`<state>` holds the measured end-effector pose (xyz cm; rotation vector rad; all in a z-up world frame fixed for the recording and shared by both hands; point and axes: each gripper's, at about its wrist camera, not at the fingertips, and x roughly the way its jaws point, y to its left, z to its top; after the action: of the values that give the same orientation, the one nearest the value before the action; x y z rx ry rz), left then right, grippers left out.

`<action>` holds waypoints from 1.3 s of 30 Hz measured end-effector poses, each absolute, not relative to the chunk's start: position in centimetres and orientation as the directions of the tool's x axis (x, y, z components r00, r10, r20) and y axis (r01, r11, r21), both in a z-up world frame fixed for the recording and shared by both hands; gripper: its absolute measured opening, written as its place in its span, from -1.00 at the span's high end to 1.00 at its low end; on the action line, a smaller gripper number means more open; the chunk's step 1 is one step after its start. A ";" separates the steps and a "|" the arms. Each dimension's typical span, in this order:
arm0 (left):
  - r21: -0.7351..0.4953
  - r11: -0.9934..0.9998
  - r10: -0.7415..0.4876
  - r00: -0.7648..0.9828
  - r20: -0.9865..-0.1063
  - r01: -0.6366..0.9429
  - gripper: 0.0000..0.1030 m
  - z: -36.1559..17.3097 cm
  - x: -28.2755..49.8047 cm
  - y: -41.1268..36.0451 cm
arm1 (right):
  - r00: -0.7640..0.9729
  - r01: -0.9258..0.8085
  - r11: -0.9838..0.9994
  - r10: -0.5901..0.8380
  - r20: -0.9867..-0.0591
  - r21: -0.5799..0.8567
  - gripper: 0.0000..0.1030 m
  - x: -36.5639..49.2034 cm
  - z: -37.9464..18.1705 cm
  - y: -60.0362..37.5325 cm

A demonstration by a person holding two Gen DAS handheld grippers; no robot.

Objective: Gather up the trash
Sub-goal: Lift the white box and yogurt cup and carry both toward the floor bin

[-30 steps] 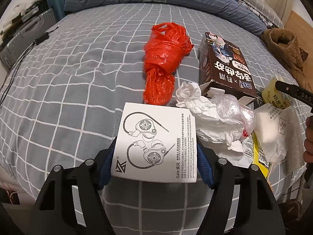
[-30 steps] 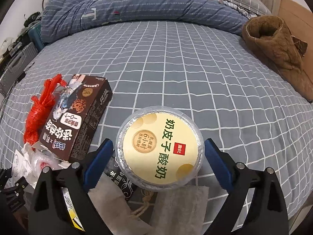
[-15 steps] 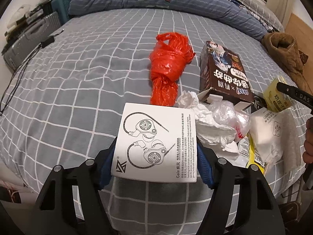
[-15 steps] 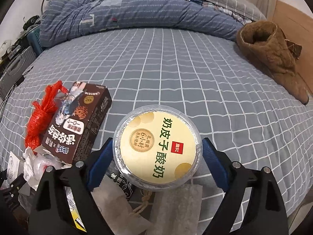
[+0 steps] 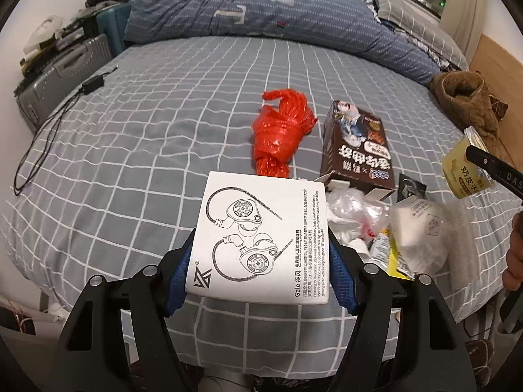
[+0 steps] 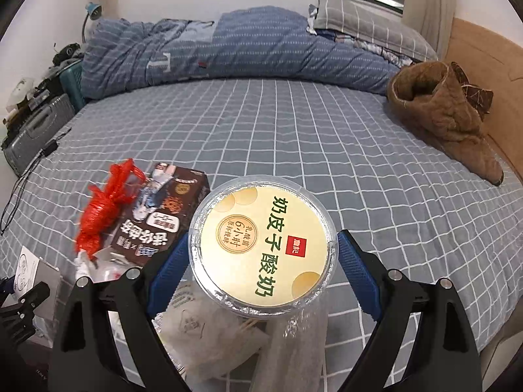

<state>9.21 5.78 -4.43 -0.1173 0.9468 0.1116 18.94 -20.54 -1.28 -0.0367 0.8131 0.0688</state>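
Now left gripper point(image 5: 258, 269) fingers clamp flat white earphone box point(image 5: 261, 238); right gripper point(image 6: 261, 271) fingers clamp round yogurt cup point(image 6: 261, 245)

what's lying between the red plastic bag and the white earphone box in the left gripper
Nothing: in the left wrist view the red plastic bag ends just behind the earphone box.
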 end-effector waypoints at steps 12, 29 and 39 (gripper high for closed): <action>-0.074 0.988 0.023 0.609 -0.793 -0.133 -0.34 -2.0 6.7 4.7 | 0.711 -0.086 0.996 0.068 -0.700 0.009 -0.64 13.3 1.4 -20.4; -0.098 0.987 0.002 0.625 -0.781 -0.126 -0.34 -0.4 2.6 3.5 | 0.713 -0.096 0.995 0.087 -0.695 0.025 -0.64 7.2 2.9 -20.1; -0.095 0.989 -0.002 0.627 -0.779 -0.115 -0.34 0.0 -0.3 2.9 | 0.708 -0.110 0.994 0.095 -0.700 0.024 -0.64 3.3 2.9 -19.5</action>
<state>-0.25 2.89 -0.03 -0.1407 0.8913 0.0654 3.29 -19.55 2.88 -0.0205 0.7758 0.1139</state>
